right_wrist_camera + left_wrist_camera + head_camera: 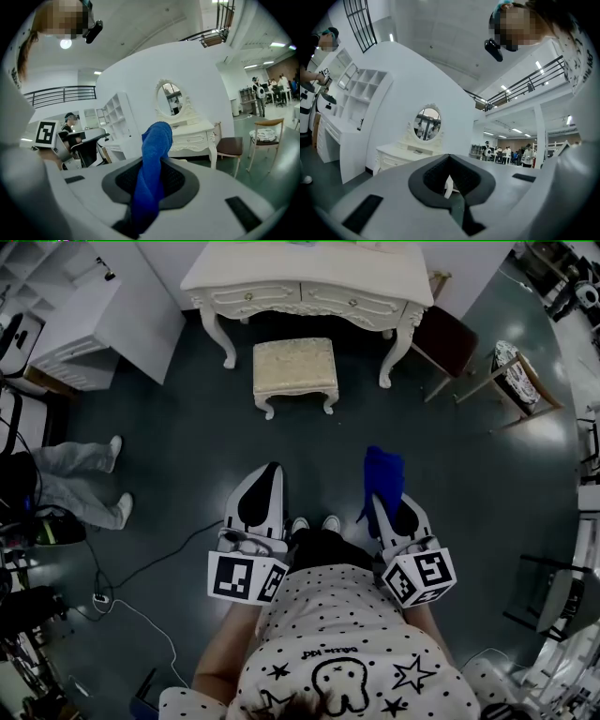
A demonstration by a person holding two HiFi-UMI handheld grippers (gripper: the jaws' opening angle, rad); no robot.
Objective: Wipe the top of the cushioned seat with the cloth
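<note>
A small stool with a beige cushioned seat stands on the floor in front of a white dressing table. My right gripper is shut on a blue cloth, which stands up between the jaws. It is well short of the stool, near my feet. My left gripper is shut with nothing in it, and only a sliver of floor and a white stool leg show past its closed jaws.
A brown chair and a wooden chair stand right of the dressing table. A seated person's legs and cables lie at the left. White shelving stands at the far left.
</note>
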